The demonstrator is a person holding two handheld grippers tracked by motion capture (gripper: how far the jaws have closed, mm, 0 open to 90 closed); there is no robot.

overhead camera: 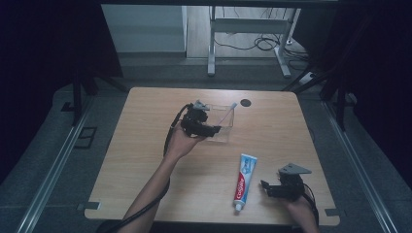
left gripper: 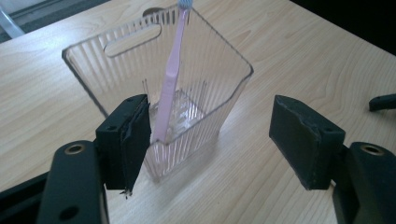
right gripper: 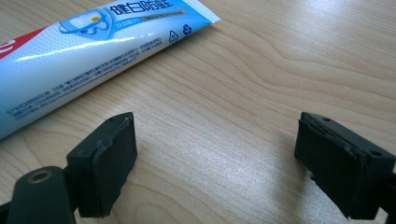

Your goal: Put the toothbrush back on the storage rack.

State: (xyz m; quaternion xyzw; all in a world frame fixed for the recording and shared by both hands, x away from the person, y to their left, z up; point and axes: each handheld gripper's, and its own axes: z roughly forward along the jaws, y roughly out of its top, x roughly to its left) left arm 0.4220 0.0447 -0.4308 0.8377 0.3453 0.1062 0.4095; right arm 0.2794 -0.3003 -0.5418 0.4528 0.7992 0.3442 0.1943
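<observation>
Spread wide, left gripper point(left gripper: 212, 140) fingers point(left gripper: 130, 140) beside clear holder point(left gripper: 205, 74) with pink toothbrush point(left gripper: 169, 79) standing inside. Spread too, right gripper point(right gripper: 215, 163) fingers above bare tabletop point(right gripper: 261, 70), near toothpaste tube point(right gripper: 79, 51), gripping nothing.

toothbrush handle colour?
Pale pink. The toothbrush stands in the clear ribbed holder; the left gripper view shows it best.
</observation>
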